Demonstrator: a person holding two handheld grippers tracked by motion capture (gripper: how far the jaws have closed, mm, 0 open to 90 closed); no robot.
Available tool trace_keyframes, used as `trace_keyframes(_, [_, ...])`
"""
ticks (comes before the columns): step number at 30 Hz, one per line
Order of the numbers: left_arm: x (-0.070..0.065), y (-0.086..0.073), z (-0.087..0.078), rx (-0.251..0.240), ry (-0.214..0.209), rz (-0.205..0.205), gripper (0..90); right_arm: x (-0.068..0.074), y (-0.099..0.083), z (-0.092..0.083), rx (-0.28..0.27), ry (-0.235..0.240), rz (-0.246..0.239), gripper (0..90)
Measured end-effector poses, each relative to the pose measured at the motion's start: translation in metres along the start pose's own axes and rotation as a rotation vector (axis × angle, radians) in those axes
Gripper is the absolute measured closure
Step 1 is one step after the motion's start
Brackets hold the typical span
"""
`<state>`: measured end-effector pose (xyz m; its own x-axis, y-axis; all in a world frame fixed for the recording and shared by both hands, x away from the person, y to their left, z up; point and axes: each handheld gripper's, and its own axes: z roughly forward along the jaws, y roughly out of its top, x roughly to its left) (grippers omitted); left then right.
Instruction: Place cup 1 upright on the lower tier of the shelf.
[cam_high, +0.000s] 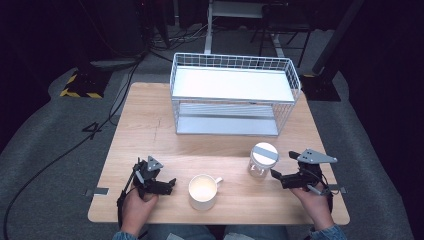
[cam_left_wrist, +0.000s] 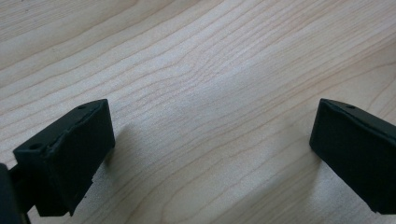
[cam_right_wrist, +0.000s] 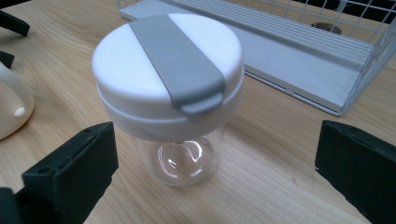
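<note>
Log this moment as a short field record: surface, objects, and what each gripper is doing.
surface: wooden table
far object: white wire rack with two shelves, nothing on them
near objects: cream mug, upright; clear jar with a white lid crossed by a grey strap, upright
left gripper: jaws wide open over bare wood, beside the mug, apart from it
right gripper: jaws wide open, aimed at the jar, not touching it
likely next: right gripper closes on the jar
</note>
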<state>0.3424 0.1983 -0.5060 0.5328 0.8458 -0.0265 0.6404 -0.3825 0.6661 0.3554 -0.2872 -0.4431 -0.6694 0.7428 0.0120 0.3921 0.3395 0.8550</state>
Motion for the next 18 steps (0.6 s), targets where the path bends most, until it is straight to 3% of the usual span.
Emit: trace_keyframes(18, [0.000, 0.000, 0.000, 0.000, 0.000, 0.000, 0.4, 0.009, 0.013, 0.027, 0.004, 0.047, -0.029, 0.0])
